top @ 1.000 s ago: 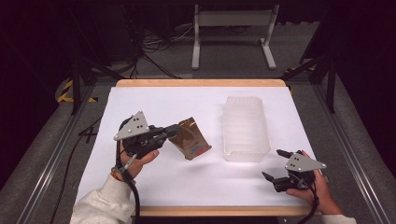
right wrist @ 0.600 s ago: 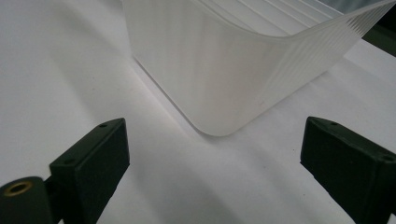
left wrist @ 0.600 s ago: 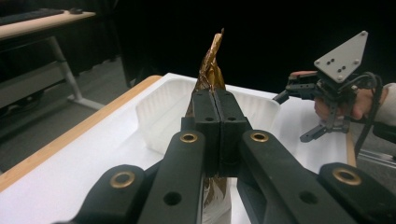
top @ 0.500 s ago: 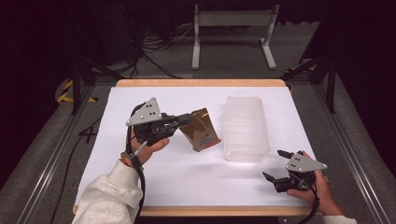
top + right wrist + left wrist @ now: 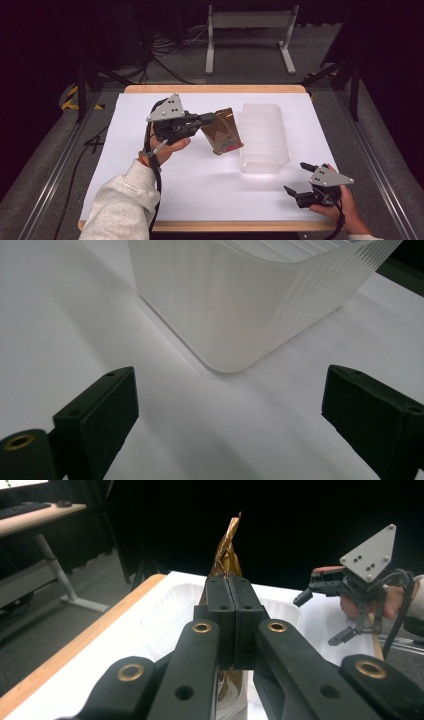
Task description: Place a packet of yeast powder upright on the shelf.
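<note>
A brown-gold foil packet hangs in the air just left of the translucent white plastic bin. My left gripper is shut on the packet's upper left edge. In the left gripper view the two black jaws press together on the crinkled gold foil packet, with the bin behind it. My right gripper rests low at the table's front right, open with nothing between its jaws. The right gripper view has the right gripper facing the bin's rounded corner.
White paper covers the wooden table, whose edge runs along the back. A white desk frame and cables stand on the floor beyond. In the left gripper view, the other hand and its gripper appear at the right.
My left gripper has carried the foil packet up and to the right, closer to the bin. The right gripper has stayed where it was.
</note>
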A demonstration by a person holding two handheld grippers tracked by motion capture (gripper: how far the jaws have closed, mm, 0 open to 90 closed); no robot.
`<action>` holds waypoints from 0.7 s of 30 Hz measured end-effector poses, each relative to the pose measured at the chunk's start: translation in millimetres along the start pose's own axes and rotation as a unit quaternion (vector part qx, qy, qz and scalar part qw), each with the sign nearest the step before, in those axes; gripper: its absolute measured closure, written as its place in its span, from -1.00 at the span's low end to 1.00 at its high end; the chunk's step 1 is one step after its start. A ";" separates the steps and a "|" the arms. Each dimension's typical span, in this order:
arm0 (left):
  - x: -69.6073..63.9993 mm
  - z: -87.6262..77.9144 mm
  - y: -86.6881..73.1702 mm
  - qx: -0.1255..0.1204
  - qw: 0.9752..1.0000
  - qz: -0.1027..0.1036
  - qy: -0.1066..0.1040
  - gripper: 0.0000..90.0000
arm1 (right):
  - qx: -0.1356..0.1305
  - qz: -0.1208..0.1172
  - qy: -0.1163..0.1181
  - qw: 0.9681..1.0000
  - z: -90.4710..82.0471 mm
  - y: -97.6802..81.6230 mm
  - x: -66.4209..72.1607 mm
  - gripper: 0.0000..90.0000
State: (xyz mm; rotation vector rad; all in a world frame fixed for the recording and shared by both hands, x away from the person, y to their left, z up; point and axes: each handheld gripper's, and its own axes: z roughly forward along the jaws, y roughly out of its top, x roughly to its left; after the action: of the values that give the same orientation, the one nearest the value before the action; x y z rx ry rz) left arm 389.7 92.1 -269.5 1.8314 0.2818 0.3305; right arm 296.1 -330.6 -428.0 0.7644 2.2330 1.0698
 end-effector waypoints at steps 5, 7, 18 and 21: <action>1.3 7.1 6.3 -0.003 1.000 0.009 -0.012 0.99 | 0.001 0.003 -0.002 1.000 -1.7 -1.7 -0.3 -0.81; 1.5 11.3 8.7 -0.001 1.000 0.013 -0.014 0.99 | 0.001 0.003 -0.003 1.000 -2.2 -2.3 -0.3 -0.81; 7.3 37.9 22.8 0.006 0.999 0.030 -0.035 0.99 | 0.003 0.007 -0.002 1.000 -2.9 -3.7 -0.7 -0.81; 13.6 47.9 27.1 0.010 0.999 0.027 -0.035 0.99 | 0.003 0.006 -0.001 1.000 -2.8 -4.2 -0.6 -0.81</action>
State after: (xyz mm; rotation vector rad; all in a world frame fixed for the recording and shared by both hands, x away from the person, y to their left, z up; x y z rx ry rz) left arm 420.5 46.8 -255.1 1.8680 0.1873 0.3016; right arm 293.6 -334.7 -429.7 0.7827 2.2336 1.0680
